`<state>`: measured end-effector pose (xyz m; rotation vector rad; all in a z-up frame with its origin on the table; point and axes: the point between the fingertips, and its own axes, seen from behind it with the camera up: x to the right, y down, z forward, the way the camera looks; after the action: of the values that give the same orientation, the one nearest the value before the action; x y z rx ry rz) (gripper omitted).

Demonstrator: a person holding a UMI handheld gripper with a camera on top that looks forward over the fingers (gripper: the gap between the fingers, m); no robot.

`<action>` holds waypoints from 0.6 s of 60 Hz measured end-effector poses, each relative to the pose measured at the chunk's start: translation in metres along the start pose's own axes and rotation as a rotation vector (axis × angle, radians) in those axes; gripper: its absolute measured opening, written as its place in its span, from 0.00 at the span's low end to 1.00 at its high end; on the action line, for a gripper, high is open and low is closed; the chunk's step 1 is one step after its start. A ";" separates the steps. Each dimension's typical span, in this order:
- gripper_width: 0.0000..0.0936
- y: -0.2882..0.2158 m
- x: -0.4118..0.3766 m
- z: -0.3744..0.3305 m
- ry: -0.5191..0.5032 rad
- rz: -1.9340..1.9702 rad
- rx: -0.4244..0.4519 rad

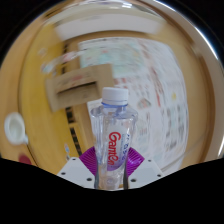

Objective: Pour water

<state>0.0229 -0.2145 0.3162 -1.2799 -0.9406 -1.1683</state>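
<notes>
Your fingers (113, 172) clamped on the clear water bottle (113, 140), upright, white cap (115, 96) above them.

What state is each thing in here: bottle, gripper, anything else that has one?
Water bottle: upright, white cap on, between the gripper's fingers.
Gripper: purple pads close at either side of the bottle; whether they press on it cannot be told.
Cardboard box: beyond the bottle, lying on the table, flaps look shut.
Paper sheet: flat on the table behind the bottle.
</notes>
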 end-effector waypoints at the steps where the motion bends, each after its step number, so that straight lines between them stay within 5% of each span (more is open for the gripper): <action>1: 0.34 0.002 0.006 -0.001 -0.002 0.078 -0.005; 15: 0.34 0.023 -0.007 -0.013 -0.187 0.994 -0.040; 36: 0.34 0.077 -0.193 -0.016 -0.440 1.283 -0.183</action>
<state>0.0590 -0.2134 0.1110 -1.8642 -0.1349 0.0484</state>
